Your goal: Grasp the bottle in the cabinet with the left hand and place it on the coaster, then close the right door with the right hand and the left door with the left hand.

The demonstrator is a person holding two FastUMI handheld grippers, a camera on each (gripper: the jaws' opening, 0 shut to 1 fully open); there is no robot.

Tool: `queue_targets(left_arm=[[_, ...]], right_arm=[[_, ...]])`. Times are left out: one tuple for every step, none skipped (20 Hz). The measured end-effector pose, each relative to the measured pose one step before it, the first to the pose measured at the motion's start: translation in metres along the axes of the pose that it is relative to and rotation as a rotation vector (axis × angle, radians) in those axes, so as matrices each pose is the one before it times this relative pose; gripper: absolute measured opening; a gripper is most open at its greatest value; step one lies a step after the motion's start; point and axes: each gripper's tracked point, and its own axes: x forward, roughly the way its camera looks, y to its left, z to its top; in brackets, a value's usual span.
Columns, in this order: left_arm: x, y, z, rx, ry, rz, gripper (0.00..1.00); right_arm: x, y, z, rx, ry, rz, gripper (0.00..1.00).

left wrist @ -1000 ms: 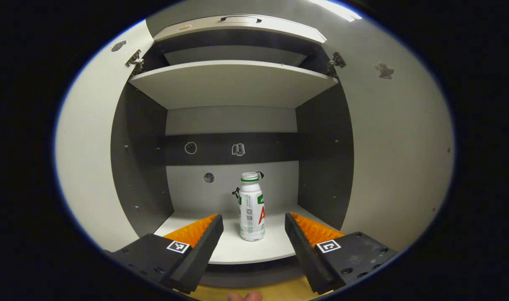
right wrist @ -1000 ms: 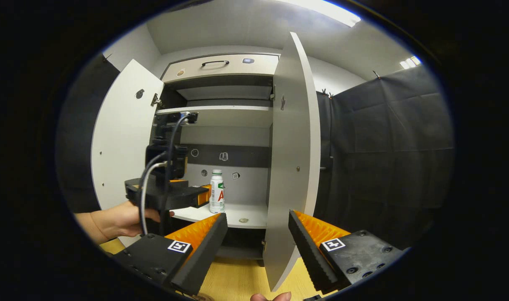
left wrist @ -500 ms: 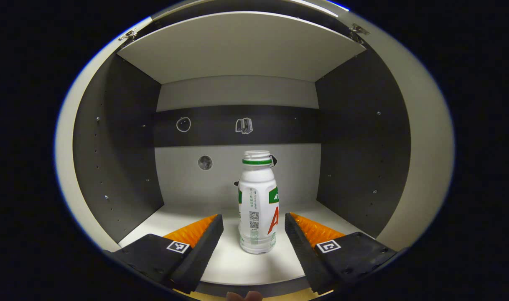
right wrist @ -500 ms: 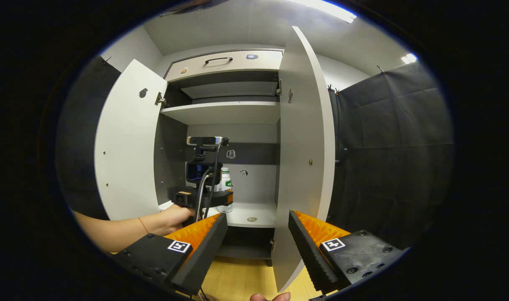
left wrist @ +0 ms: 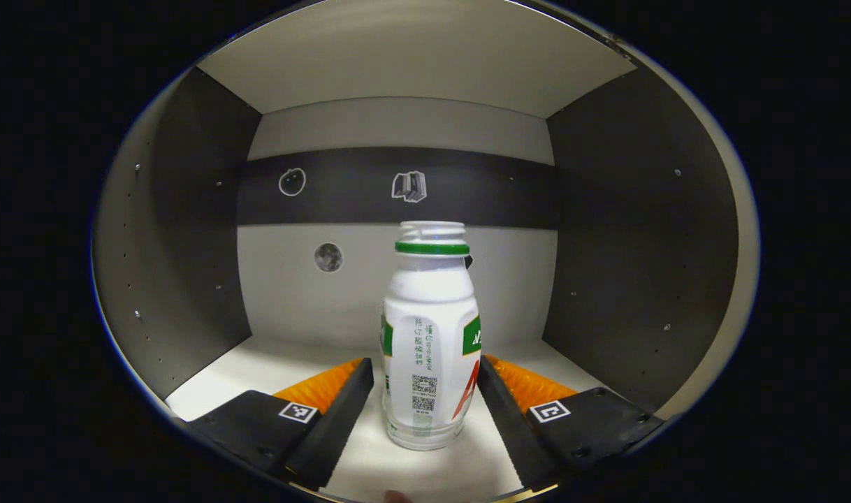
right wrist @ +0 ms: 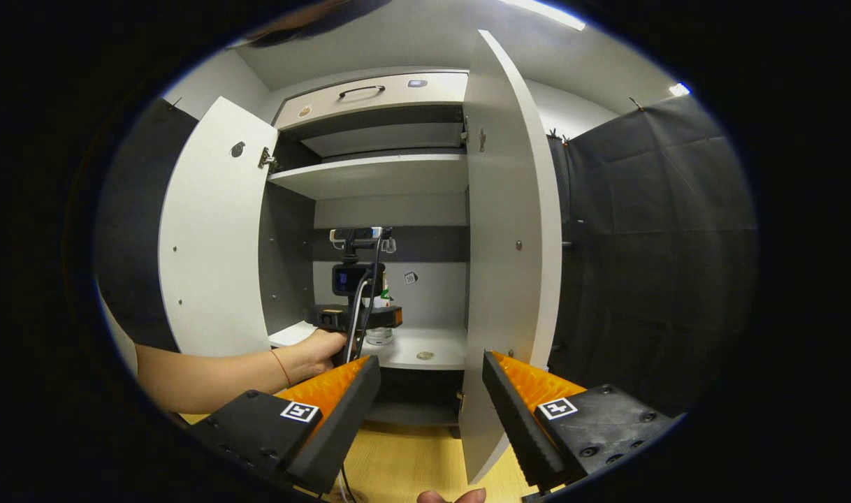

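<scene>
A white bottle (left wrist: 431,335) with a green neck ring and no cap stands upright on the cabinet's lower shelf (left wrist: 258,367). My left gripper (left wrist: 424,365) is open, with one finger on each side of the bottle's lower body; a narrow gap shows at the left finger. In the right gripper view the left gripper (right wrist: 376,318), held by a hand (right wrist: 321,346), reaches into the cabinet, and just the bottle's base (right wrist: 380,337) peeks out below it. My right gripper (right wrist: 431,360) hangs open and holds nothing, in front of the cabinet. The left door (right wrist: 212,237) and right door (right wrist: 509,244) both stand open.
A small round flat disc (right wrist: 424,355) lies on the shelf to the right of the bottle. An upper shelf (right wrist: 376,175) and a drawer with a handle (right wrist: 362,91) sit above. Wooden floor (right wrist: 411,461) lies below, and black cloth (right wrist: 649,244) hangs at the right.
My left gripper has moved forward into the cabinet until its open fingers flank the bottle. The right gripper has shifted only a little.
</scene>
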Motion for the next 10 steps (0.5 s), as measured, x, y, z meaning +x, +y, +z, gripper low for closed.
queue_targets(left_arm=[[-0.00084,-0.00186,0.00282,-0.01082,-0.00761,-0.01084,0.82],[-0.0021,-0.00098,0.00125,-0.01158,-0.00394,-0.01457,0.82],[-0.0035,0.00071,0.0039,-0.00008,-0.00838,-0.00461,0.81],[-0.00351,-0.00013,0.00324,0.01424,-0.00403,-0.00306,0.8],[-0.00602,0.00018,0.0045,0.02132,-0.00545,-0.00215,0.8],[-0.01044,-0.00093,0.00585,0.01531,-0.01285,-0.00872,0.8],[-0.01165,-0.00186,0.00597,0.00796,-0.00954,-0.01265,0.8],[-0.01056,-0.00153,0.00417,0.00231,-0.00539,-0.01027,0.8],[-0.01114,-0.00167,0.00429,-0.0054,-0.00312,-0.01157,0.8],[-0.01033,-0.0021,0.00249,-0.00902,-0.00325,-0.01403,0.8]], right_arm=[[-0.00033,-0.00464,0.00065,-0.00032,0.00097,-0.00711,0.98],[-0.00042,-0.00377,0.00211,0.0013,-0.00279,-0.00902,0.98],[-0.00046,-0.00332,0.00213,0.00195,-0.00405,-0.00794,0.98],[-0.00065,-0.00056,0.0015,0.0057,-0.00341,-0.00181,0.98],[-0.00324,-0.00151,0.00138,0.00097,-0.00264,-0.00724,0.97],[-0.00283,-0.00073,0.00163,-0.00494,-0.00537,-0.00522,0.97],[-0.00343,-0.00051,0.00065,-0.00651,-0.00252,-0.00488,0.97],[-0.00414,-0.00008,0.00143,-0.00286,-0.00156,-0.00405,0.97],[-0.00467,-0.00037,0.00109,0.00098,-0.00244,-0.0056,0.97],[-0.00475,0.00054,0.00177,0.00164,-0.00208,-0.00506,0.97]])
